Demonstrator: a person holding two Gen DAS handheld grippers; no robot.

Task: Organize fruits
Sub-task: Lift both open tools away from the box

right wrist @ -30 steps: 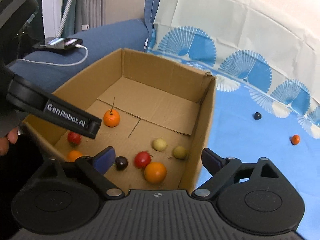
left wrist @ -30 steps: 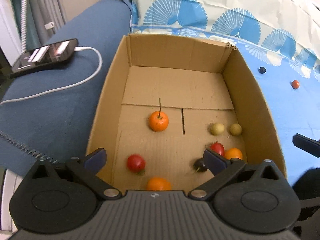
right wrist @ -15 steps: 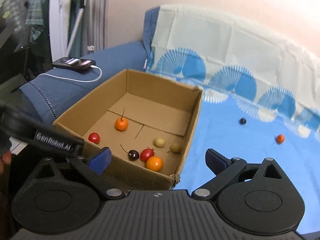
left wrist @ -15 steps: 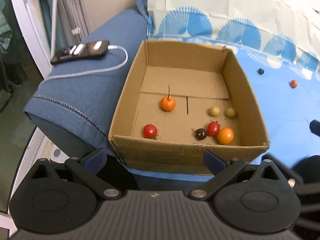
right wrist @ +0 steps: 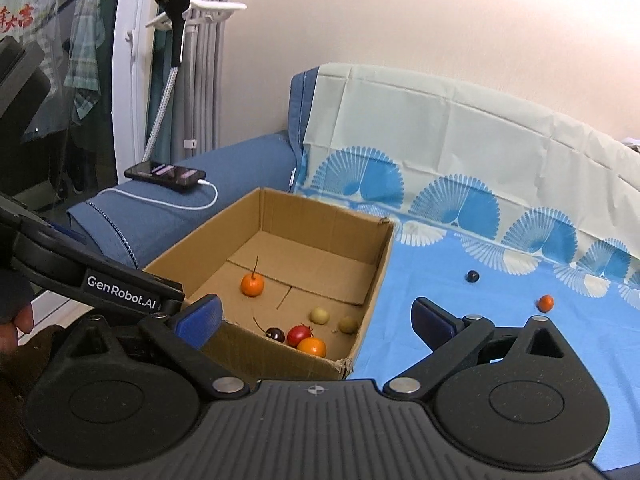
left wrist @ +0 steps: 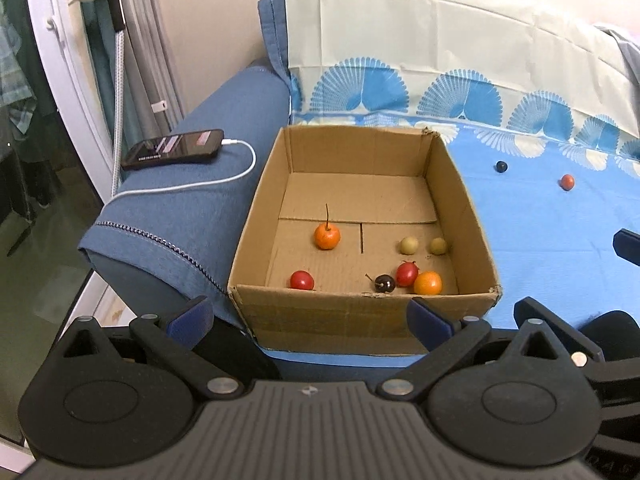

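Observation:
An open cardboard box (left wrist: 256, 216) (right wrist: 380, 264) sits on the blue cloth and holds several small fruits: an orange one with a stem (left wrist: 327, 236) (right wrist: 252, 284), a red one (left wrist: 301, 280), a dark cherry (left wrist: 385, 283) (right wrist: 275, 335), a red and an orange one (left wrist: 428, 283) (right wrist: 311, 346), and two yellowish ones (left wrist: 409, 245) (right wrist: 319, 315). A dark berry (left wrist: 501, 166) (right wrist: 472, 276) and a small orange fruit (left wrist: 566, 181) (right wrist: 545, 302) lie loose on the cloth to the right. My left gripper (left wrist: 310, 316) is open and empty, in front of the box. My right gripper (right wrist: 316, 314) is open and empty, at the box's near right corner.
A phone (left wrist: 173, 149) (right wrist: 166, 172) on a white charging cable lies on the blue sofa arm (left wrist: 192, 216) left of the box. The blue fan-patterned cloth (left wrist: 552, 240) (right wrist: 500, 320) covers the seat and back. A white door frame and curtains stand at the left.
Both grippers have pulled back and up from the box, so the whole box and sofa arm show. The fruits in the box have not moved.

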